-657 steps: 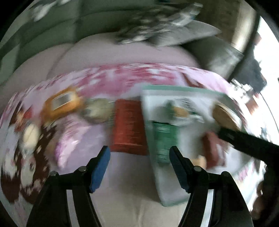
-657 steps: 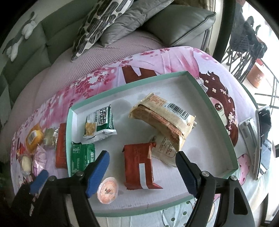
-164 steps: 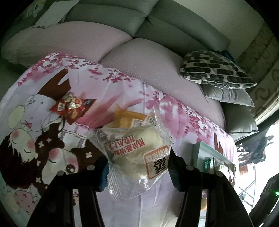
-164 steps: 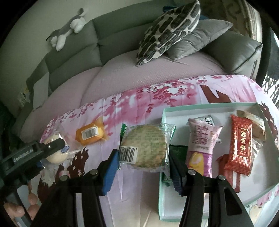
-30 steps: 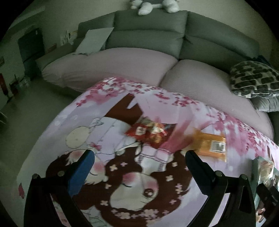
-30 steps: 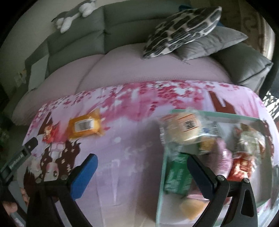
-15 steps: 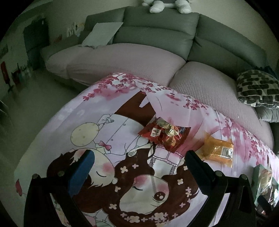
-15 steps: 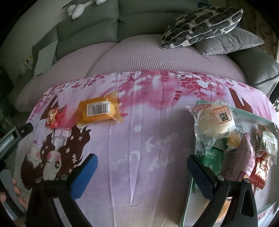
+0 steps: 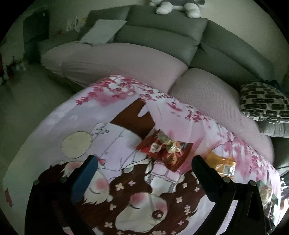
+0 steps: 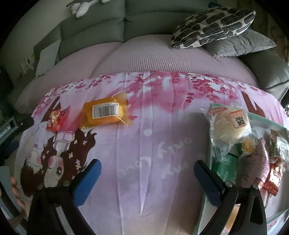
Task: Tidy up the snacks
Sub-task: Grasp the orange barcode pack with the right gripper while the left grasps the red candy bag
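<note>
A red candy packet (image 9: 165, 151) lies on the pink cartoon tablecloth (image 9: 115, 137), just ahead of my open, empty left gripper (image 9: 144, 168). An orange snack pack (image 9: 221, 165) sits to its right, partly behind the right finger. In the right wrist view the same orange pack (image 10: 103, 113) with a barcode and the red packet (image 10: 56, 118) lie at the left. My right gripper (image 10: 147, 170) is open over bare cloth. A bun in clear wrap (image 10: 230, 124) rests on top of several snacks in the green tray (image 10: 267, 124) at the right.
A grey sofa (image 9: 162, 41) with pink seat covers runs behind the table. A patterned pillow (image 10: 213, 23) lies on a grey cushion (image 10: 240, 45). A plush toy (image 9: 178, 7) sits on the sofa back. A person's fingers (image 10: 15, 186) show at the left edge.
My left gripper has closed in on the red candy packet, which now sits nearer its fingers. My right gripper has swung left, away from the tray, toward the orange pack.
</note>
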